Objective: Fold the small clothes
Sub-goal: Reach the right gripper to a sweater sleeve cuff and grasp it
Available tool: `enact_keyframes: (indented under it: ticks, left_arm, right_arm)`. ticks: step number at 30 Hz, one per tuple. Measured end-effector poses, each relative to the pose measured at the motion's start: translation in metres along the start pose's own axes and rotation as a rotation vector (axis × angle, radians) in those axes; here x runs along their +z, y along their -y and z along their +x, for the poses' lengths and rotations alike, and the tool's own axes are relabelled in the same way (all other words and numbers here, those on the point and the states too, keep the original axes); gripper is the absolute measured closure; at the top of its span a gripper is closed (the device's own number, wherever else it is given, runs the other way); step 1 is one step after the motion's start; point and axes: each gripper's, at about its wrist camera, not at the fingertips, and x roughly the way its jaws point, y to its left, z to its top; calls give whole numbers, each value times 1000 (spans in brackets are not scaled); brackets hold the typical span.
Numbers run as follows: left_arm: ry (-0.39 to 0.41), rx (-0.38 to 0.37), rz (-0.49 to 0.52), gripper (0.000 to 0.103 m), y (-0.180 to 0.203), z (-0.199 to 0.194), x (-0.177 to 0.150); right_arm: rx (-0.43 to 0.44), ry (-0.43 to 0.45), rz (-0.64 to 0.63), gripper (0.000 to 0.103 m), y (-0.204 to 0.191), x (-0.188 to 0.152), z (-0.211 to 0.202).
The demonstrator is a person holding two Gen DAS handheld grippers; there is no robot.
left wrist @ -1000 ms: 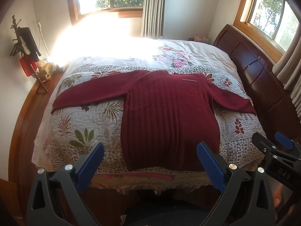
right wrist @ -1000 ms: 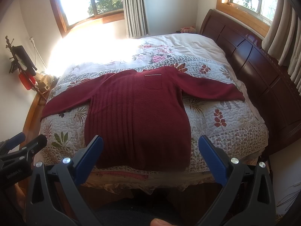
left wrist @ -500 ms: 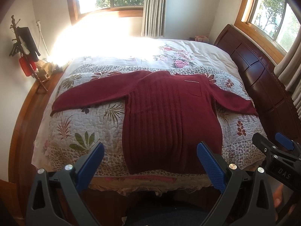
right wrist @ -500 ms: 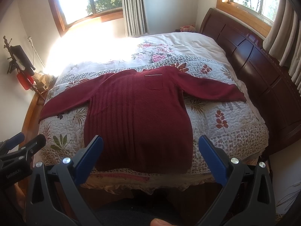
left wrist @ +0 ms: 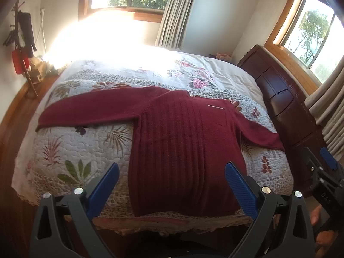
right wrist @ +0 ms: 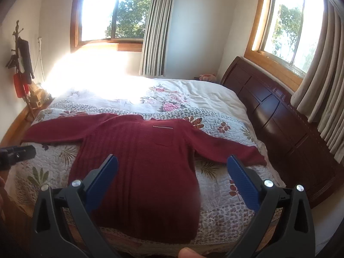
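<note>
— Where's the jumper, from where you stand?

— The dark red sweater lies flat on the bed's floral quilt, spread out with its ribbed body running down to the near edge of the mattress. The hem sits right at that edge. One sleeve stretches out toward the side with the coat stand, the other sleeve toward the dark wooden headboard.

— And the two tools?

— The left hand-held gripper hangs in front of the lower part of the sweater, blue pads wide apart, nothing between them. It isn't touching the cloth.

— The other one?

— The right hand-held gripper is the same: fingers spread wide, holding nothing, off the bed. In its own view the sweater's body sits between the two pads and the headboard-side sleeve ends just beyond the outer pad.

— Anything else on the bed?

— A white flowered duvet beyond the quilt, with strong sun washing out the far corner below the window. Curtains hang beside it. A fingertip shows at the bottom edge of the right view
</note>
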Motion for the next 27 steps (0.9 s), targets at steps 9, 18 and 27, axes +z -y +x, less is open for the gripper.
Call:
enact_keyframes:
  ticks: [9, 18, 27]
  left_arm:
    - [-23, -253, -31, 4, 17, 35, 21]
    - [-49, -293, -144, 4, 72, 73, 38]
    - [-86, -254, -188, 4, 137, 104, 45]
  right_arm:
    - [-10, -155, 401, 3, 142, -20, 83]
    - [274, -182, 1127, 28, 364, -91, 220]
    - [431, -195, 1507, 48, 485, -164, 356]
